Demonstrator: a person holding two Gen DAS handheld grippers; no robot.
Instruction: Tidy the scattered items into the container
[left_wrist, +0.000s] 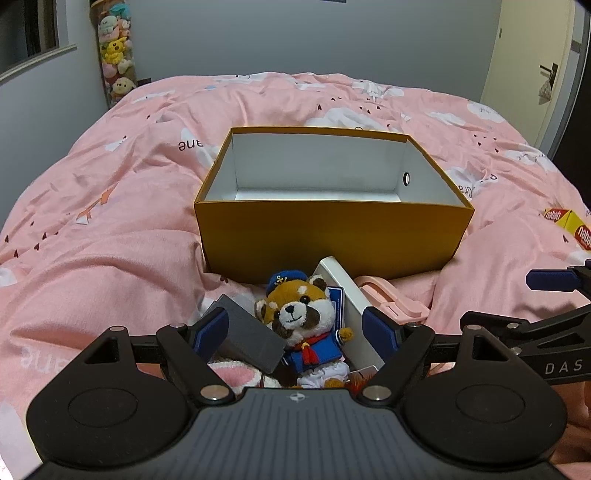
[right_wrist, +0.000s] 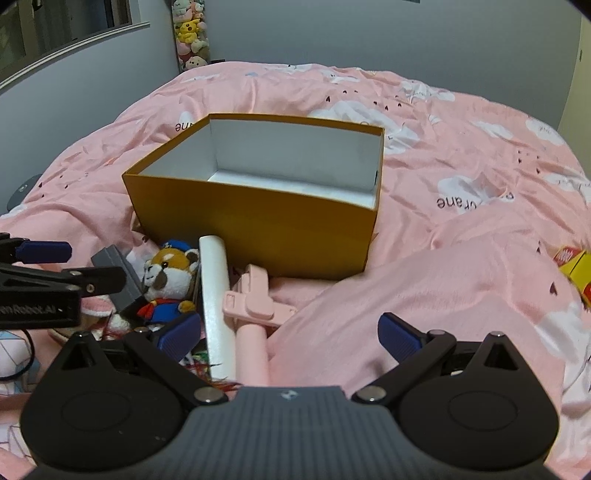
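plush raccoon lies on the bed just before the empty orange box, between the left gripper's spread jaws. right gripper gapes too. soft, crowded by neighbours; a pinch may snag the grey box.

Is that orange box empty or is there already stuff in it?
Empty, as far as shown: the box shows bare white walls and floor in both views; its near floor strip is hidden.
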